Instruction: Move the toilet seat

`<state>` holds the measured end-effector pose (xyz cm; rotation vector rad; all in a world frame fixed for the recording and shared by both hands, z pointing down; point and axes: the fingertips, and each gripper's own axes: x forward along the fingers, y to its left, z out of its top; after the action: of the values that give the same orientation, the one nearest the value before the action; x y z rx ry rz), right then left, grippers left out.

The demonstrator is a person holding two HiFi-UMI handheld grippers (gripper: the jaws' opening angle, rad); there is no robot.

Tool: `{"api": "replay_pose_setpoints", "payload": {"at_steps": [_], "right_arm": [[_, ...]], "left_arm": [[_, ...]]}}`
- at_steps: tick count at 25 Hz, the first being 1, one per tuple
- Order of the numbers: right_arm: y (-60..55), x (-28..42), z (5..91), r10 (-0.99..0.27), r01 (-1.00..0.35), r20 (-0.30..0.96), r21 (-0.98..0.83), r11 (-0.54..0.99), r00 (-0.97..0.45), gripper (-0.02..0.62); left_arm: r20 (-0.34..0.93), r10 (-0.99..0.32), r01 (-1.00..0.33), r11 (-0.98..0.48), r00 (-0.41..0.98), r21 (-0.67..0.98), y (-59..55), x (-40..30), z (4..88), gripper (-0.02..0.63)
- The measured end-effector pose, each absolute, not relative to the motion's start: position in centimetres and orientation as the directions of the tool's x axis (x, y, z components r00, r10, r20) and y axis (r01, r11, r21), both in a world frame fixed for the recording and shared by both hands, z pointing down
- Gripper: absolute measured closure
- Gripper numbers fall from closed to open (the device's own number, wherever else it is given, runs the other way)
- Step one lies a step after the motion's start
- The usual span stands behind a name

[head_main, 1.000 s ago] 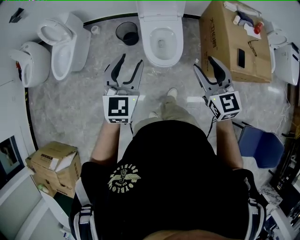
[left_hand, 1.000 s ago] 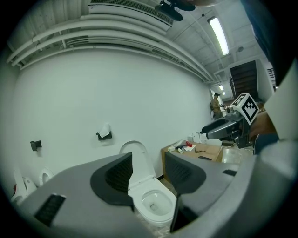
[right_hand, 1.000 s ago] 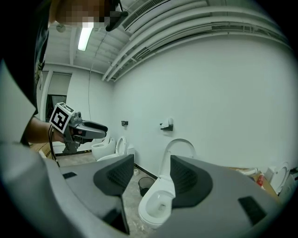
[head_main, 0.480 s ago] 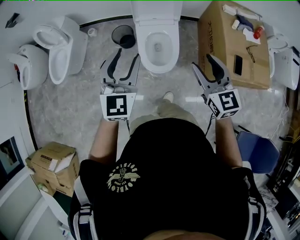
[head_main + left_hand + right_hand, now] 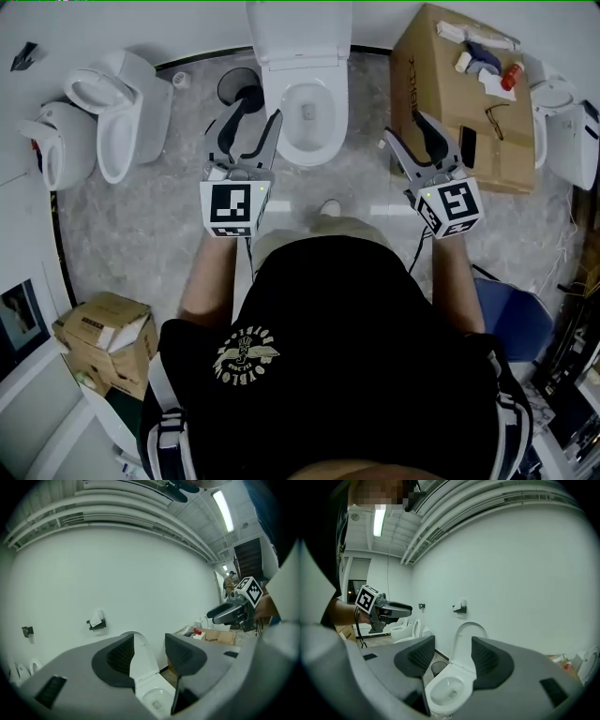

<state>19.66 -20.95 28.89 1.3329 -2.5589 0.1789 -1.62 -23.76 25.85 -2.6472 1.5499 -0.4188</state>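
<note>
A white toilet [image 5: 307,112] stands against the far wall, its lid and seat [image 5: 298,37] raised upright over the open bowl. My left gripper [image 5: 260,110] hovers just left of the bowl. Its jaws are wide and closing slightly, with nothing between them. In the left gripper view the raised lid [image 5: 143,660] shows through the gap of the left gripper [image 5: 149,651], well beyond the pads. My right gripper [image 5: 405,127] is open and empty, right of the bowl beside a cardboard box. In the right gripper view the bowl [image 5: 447,688] lies ahead of the right gripper [image 5: 452,651].
A black waste bin [image 5: 239,86] sits left of the toilet. The large cardboard box [image 5: 450,94] with small items on top stands on the right. Other toilets stand at left [image 5: 117,103] and far right [image 5: 567,122]. A blue chair [image 5: 516,319] and cartons [image 5: 103,337] flank me.
The person has stepped closer to the toilet. Both grippers have moved forward with the body, and the left one now sits right beside the bowl.
</note>
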Motion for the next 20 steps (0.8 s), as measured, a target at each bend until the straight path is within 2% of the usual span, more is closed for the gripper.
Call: {"api": "replay_pose_setpoints", "payload": {"at_steps": [6, 13, 20], "right_arm": [[-21.9, 21.9, 32.7, -0.766, -0.815, 0.332, -0.017, 0.579, -0.551, 0.362], [-21.5, 20.8, 37.3, -0.721, -0.797, 0.377, -0.083, 0.599, -0.581, 0.362], [-21.6, 20.1, 41.8, -0.694, -0.800, 0.433, -0.120, 0.588, -0.575, 0.362]], "left_arm": [[0.280, -0.865, -0.867, -0.470, 0.416, -0.164, -23.5, -2.0, 29.8, 0.387], [0.355, -0.871, -0.889, -0.421, 0.341, -0.179, -22.7, -4.7, 34.0, 0.387], [0.404, -0.849, -0.882, -0.437, 0.340, -0.176, -22.8, -5.5, 38.5, 0.387]]}}
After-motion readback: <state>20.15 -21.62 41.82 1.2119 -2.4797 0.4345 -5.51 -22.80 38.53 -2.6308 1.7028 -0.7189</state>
